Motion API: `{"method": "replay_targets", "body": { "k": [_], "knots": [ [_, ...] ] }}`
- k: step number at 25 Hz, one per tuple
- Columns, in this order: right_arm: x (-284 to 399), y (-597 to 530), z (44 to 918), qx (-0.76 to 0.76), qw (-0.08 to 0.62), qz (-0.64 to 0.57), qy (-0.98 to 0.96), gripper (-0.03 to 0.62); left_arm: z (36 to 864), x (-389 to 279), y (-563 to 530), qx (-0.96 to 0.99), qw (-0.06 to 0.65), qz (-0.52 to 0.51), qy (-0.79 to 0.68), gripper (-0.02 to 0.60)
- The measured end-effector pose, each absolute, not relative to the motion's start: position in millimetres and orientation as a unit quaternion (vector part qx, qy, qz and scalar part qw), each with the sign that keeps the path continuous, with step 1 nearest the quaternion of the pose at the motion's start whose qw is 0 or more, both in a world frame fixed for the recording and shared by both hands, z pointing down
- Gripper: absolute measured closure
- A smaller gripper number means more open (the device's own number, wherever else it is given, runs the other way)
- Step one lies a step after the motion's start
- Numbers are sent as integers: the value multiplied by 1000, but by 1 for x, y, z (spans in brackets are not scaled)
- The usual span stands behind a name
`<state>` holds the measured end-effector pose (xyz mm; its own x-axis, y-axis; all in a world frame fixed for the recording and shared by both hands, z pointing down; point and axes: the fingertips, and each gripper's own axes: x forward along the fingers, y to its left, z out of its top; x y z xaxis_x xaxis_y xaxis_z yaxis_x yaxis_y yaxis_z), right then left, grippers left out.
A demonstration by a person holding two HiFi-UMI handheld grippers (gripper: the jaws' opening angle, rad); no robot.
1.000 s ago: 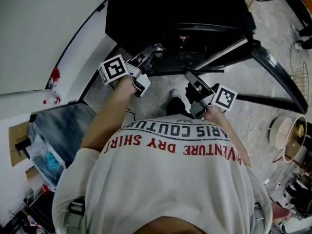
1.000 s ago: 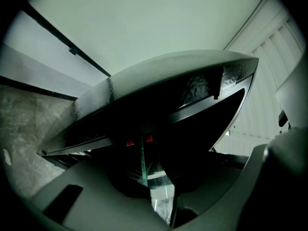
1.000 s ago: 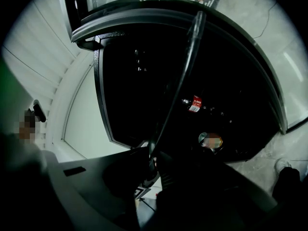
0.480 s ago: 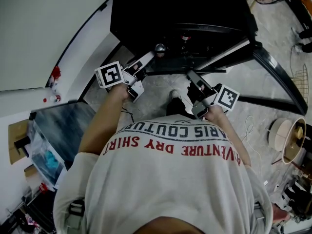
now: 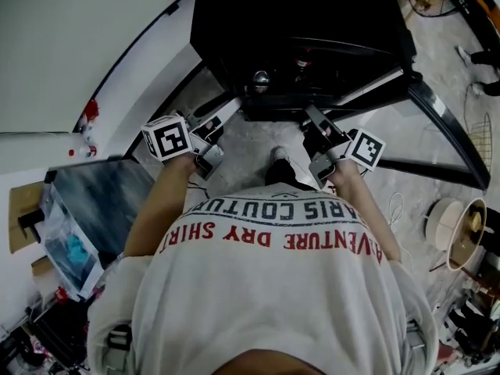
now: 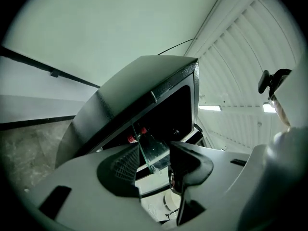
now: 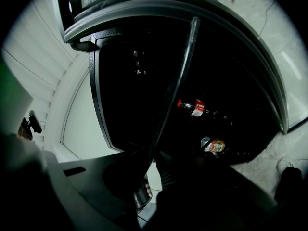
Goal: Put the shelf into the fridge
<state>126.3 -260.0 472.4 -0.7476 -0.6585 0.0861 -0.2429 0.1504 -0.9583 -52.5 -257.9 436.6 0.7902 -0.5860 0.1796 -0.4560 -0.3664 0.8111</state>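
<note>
The glass shelf (image 7: 182,76) stands partly inside the black fridge (image 5: 297,6). Its near edge (image 5: 273,114) shows at the fridge mouth. In the right gripper view the shelf's edge runs down between the jaws of my right gripper (image 7: 149,170), which is shut on it; in the head view that gripper (image 5: 314,119) is at the right of the fridge mouth. My left gripper (image 5: 221,109) is off to the left, clear of the shelf. Its jaws are opening with nothing between them, and the shelf's corner (image 6: 153,152) shows beyond my left gripper (image 6: 154,170).
The fridge door (image 5: 445,123) swings open to the right. Inside are a red-capped bottle (image 7: 195,107) and a can (image 7: 214,144). A white wall (image 5: 78,37) runs along the left, with a bin (image 5: 86,209) below it. A round fan (image 5: 457,229) and cables lie at the right.
My left gripper has opened, let go of the shelf's near edge and drawn back to the left. The right gripper keeps its hold and has shifted little.
</note>
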Motion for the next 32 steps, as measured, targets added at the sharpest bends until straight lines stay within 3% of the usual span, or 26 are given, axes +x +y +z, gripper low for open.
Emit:
{"method": "replay_targets", "body": {
  "k": [15, 23, 32],
  "knots": [
    [123, -281, 475, -333, 179, -568, 731, 542, 412, -34, -226, 842, 433, -34, -319, 387],
    [123, -296, 474, -349, 163, -548, 742, 542, 409, -22, -221, 847, 434, -26, -307, 485],
    [122, -313, 476, -368, 168, -544, 735, 542, 403, -22, -222, 855, 415, -2, -311, 503]
  ]
}}
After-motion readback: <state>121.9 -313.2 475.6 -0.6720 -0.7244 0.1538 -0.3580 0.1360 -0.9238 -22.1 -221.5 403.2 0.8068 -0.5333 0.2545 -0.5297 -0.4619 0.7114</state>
